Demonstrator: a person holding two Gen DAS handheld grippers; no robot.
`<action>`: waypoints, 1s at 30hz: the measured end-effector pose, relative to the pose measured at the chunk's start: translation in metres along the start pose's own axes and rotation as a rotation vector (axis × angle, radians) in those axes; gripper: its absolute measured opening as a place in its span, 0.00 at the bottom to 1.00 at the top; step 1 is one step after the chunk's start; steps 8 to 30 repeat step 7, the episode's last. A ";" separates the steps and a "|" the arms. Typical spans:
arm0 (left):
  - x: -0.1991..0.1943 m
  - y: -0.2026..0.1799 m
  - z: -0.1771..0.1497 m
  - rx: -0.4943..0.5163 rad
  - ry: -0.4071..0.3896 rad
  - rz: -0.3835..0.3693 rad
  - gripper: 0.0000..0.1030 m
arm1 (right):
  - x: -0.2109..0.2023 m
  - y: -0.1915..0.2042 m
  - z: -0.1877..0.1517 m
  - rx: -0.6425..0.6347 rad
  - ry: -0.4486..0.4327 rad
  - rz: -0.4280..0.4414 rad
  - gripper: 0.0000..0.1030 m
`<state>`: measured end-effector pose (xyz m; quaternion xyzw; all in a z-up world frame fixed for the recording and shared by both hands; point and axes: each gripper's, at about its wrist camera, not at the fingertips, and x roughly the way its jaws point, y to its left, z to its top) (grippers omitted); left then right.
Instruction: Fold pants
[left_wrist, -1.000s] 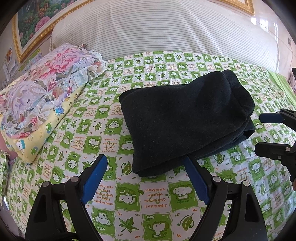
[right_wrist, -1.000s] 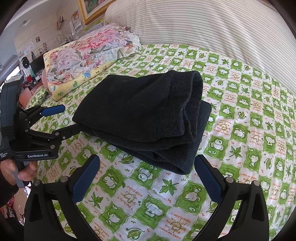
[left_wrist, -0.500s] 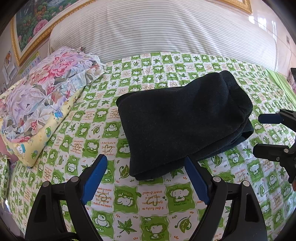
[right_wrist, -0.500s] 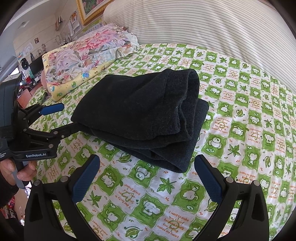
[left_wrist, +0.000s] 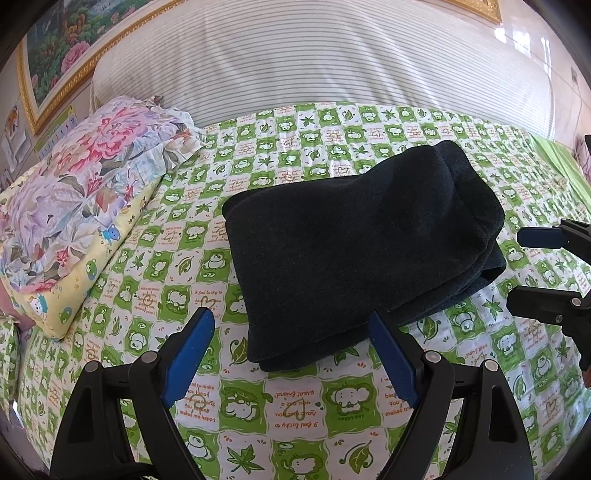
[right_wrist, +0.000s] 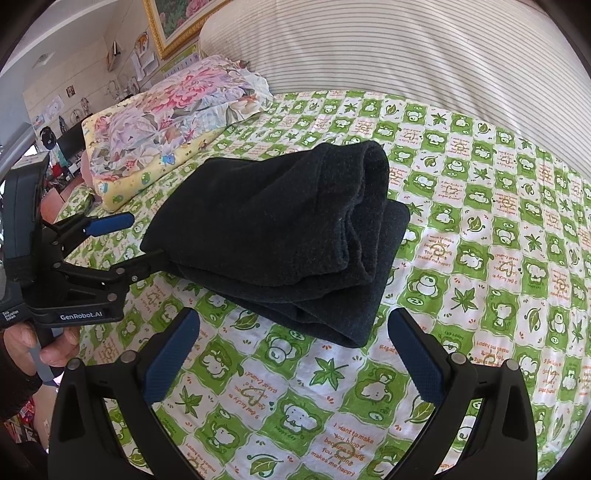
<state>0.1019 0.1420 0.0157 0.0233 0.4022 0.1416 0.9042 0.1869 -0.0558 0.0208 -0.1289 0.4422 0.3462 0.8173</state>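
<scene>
the dark pants (left_wrist: 354, 251) lie folded into a thick stacked bundle on the green-and-white printed bedsheet (left_wrist: 295, 402), long axis running from about 7 to 1 o'clock in the left wrist view. the floral pillow (left_wrist: 74, 206) sits well apart at 9 o'clock. the left gripper (left_wrist: 291, 354) and right gripper (right_wrist: 291, 354) both gape wide, holding nothing.

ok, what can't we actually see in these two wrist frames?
- Underside and inner layers of the folded pants: hidden by their own top layer, both views.
- Left gripper: lower finger's tip hidden against the pants' edge, right wrist view.
- Right gripper: body cut off by the frame edge, left wrist view.
</scene>
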 end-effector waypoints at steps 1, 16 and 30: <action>0.000 -0.001 0.001 0.000 0.002 0.003 0.83 | -0.001 0.000 0.000 0.002 -0.002 0.000 0.99; 0.006 -0.005 0.002 0.003 0.026 0.003 0.83 | -0.004 -0.001 0.000 0.045 -0.019 0.024 0.99; 0.006 -0.005 0.002 0.003 0.026 0.003 0.83 | -0.004 -0.001 0.000 0.045 -0.019 0.024 0.99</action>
